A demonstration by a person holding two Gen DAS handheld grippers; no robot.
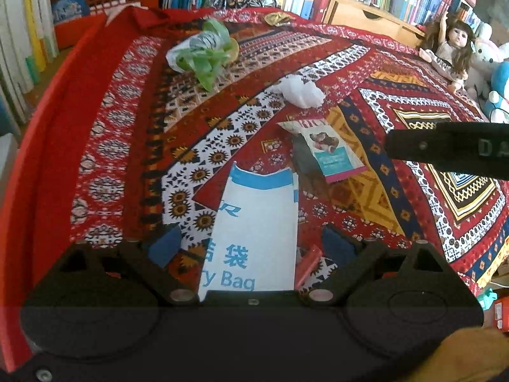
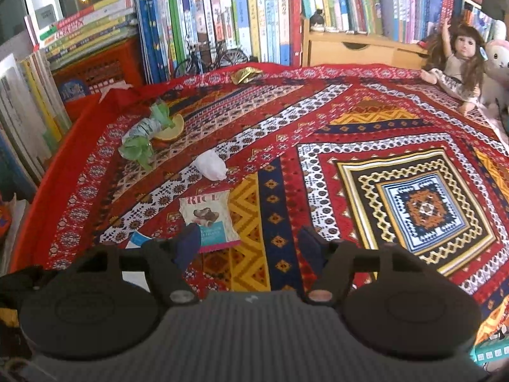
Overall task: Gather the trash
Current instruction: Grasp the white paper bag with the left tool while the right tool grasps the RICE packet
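Note:
On the patterned cloth (image 2: pixel 318 133) lie a white paper bag with blue print (image 1: pixel 257 222), a rice snack wrapper (image 1: pixel 331 152), a crumpled white tissue (image 1: pixel 300 90), a crushed bottle in green plastic (image 1: pixel 203 51) and a gold wrapper (image 1: pixel 276 17). My left gripper (image 1: pixel 251 248) is open, its fingers on either side of the bag without touching it. A small red wrapper (image 1: pixel 307 267) lies by the bag's right edge. My right gripper (image 2: pixel 250 243) is open and empty, its left finger over a corner of the rice wrapper (image 2: pixel 208 219). Beyond it lie the tissue (image 2: pixel 211 165) and the bottle (image 2: pixel 148 130).
A yellow peel (image 2: pixel 173 130) rests beside the bottle. A doll (image 2: pixel 458 60) and plush toys sit at the far right corner. Bookshelves, a model bicycle (image 2: pixel 210 57) and a red crate (image 2: pixel 98 67) line the back and left. The right tool's black body (image 1: pixel 445 149) enters the left view.

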